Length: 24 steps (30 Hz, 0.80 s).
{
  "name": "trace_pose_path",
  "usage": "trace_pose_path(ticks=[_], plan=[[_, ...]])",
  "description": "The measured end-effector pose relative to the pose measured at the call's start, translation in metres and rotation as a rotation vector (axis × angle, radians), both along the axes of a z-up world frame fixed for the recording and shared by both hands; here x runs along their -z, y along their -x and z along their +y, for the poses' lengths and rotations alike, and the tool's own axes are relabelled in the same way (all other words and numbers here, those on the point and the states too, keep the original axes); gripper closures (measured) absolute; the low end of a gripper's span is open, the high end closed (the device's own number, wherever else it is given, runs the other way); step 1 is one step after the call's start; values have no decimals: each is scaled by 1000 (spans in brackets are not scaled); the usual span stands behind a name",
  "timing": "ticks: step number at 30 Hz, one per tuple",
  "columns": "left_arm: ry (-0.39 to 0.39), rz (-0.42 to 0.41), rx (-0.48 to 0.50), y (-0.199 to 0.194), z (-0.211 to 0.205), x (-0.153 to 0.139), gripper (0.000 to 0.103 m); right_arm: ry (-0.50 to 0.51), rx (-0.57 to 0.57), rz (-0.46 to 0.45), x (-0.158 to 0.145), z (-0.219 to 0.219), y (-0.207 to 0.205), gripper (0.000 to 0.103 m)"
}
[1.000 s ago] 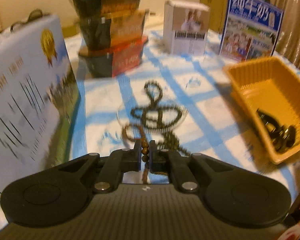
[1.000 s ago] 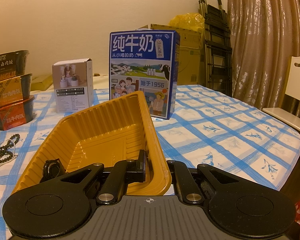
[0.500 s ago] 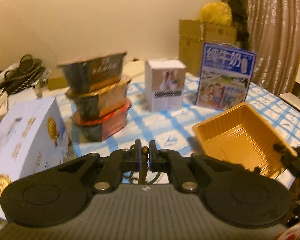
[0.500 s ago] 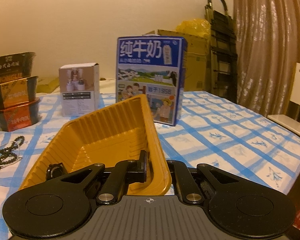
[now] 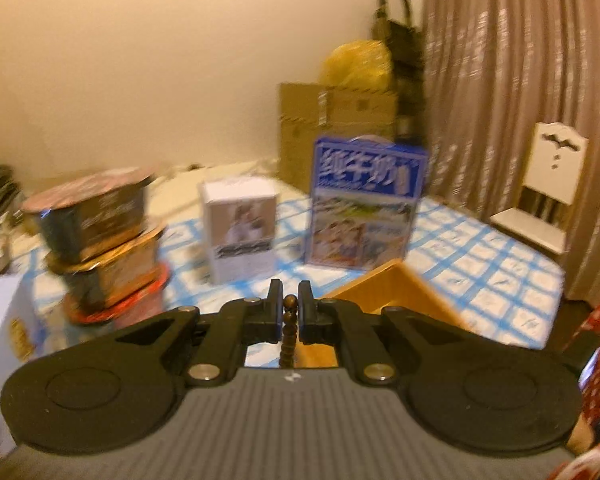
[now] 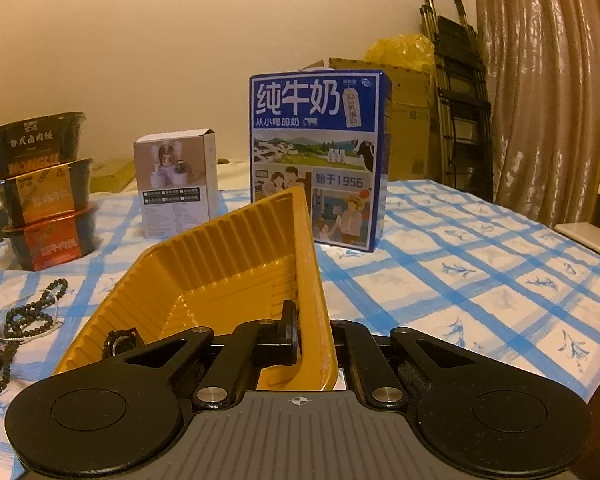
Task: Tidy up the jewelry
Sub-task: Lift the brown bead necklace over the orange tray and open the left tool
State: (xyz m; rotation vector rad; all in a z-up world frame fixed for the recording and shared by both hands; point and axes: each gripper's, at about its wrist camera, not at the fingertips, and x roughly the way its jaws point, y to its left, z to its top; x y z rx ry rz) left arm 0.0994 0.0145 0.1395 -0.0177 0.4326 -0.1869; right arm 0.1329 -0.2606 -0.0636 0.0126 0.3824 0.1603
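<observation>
My left gripper (image 5: 290,306) is pinching a brown bead string (image 5: 288,334), which is hanging down at 6 o'clock. My right gripper (image 6: 314,334) is squeezing the wall of the yellow tray (image 6: 236,248). More dark beads (image 6: 28,316) are lying on the checked cloth (image 6: 480,248) at 9 o'clock.

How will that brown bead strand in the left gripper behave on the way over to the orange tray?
Probably floppy: the bead strand hangs limp below the left gripper. It will likely swing. Round beads may slip from the pinch. The right gripper clamps the orange tray wall, so the tray should stay put.
</observation>
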Motion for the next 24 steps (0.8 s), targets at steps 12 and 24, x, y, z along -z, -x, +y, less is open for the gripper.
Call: trace_pose_path(ticks=[12, 24], plan=[[125, -15, 186, -37, -64, -6, 97, 7, 6, 15, 1, 0, 0, 99], [226, 265, 217, -84, -100, 82, 97, 2, 13, 28, 2, -2, 1, 99]])
